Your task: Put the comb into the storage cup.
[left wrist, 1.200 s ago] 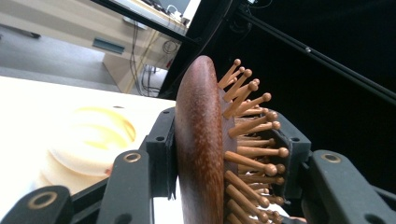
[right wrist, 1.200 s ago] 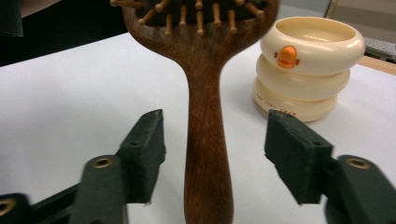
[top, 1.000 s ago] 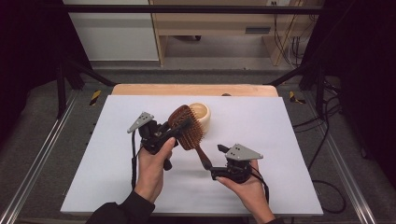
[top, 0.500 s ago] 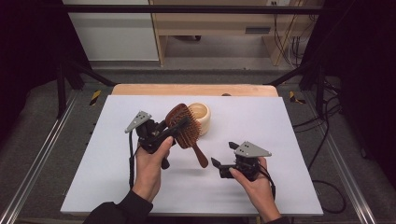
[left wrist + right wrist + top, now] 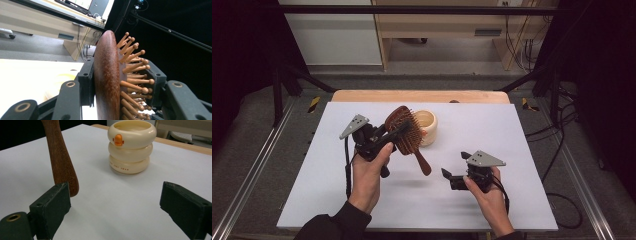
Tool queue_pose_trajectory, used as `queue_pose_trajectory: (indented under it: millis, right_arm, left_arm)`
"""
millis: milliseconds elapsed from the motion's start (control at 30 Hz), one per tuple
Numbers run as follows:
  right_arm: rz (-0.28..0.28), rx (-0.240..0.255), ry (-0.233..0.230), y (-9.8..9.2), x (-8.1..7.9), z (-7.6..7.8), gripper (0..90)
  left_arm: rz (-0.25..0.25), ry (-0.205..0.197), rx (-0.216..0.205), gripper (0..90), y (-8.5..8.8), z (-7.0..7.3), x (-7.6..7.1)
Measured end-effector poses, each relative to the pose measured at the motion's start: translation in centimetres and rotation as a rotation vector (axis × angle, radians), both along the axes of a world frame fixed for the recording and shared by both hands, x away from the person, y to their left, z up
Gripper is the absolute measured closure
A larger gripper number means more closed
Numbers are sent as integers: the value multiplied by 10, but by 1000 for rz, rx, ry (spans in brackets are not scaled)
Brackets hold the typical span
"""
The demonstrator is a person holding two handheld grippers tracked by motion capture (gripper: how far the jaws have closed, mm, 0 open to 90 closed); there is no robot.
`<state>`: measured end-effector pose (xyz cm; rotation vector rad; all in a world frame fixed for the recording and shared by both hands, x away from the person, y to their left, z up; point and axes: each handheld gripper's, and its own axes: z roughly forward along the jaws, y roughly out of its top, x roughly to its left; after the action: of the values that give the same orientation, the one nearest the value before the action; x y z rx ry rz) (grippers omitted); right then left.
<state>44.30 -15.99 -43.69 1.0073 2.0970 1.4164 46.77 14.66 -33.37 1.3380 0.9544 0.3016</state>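
The left gripper (image 5: 388, 136) squeezes the hairbrush (image 5: 404, 131) by its head, mid-frame. Its handle slants down-right toward the right gripper (image 5: 451, 167), whose jaws have just been opening, with nothing inside.

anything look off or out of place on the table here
Nothing spilled or damaged. The one oddity is the dark wooden paddle hairbrush: the left tongs clamp its head across back and bristles, so it hangs tilted above the white table, handle down. The cream ringed cup stands upright. The right tongs are open and hold nothing.
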Motion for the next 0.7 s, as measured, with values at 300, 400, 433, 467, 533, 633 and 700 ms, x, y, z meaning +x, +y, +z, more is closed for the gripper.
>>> queue_pose_trajectory:
  millis: [300,400,433,467,533,633,700]
  right_arm:
    - [-8,5,3,-2,1,-1,90]
    - [-9,5,6,-2,1,-1,89]
    - [-7,3,6,-3,1,-1,88]
    - [-9,7,6,-3,1,-1,88]
    - [-12,9,7,-4,1,-1,87]
    - [-9,10,6,-4,0,-1,84]
    - [-8,10,8,-4,0,-1,84]
  left_arm:
    - [-2,-12,0,516,-2,11,2]
    - [-4,-19,5,516,-3,17,2]
    - [-5,-22,8,516,-3,19,3]
    - [-5,-24,10,516,-4,20,3]
    - [-5,-32,17,516,-4,24,4]
    - [-3,-40,22,516,-5,29,6]
    - [-2,-40,20,516,-6,32,8]
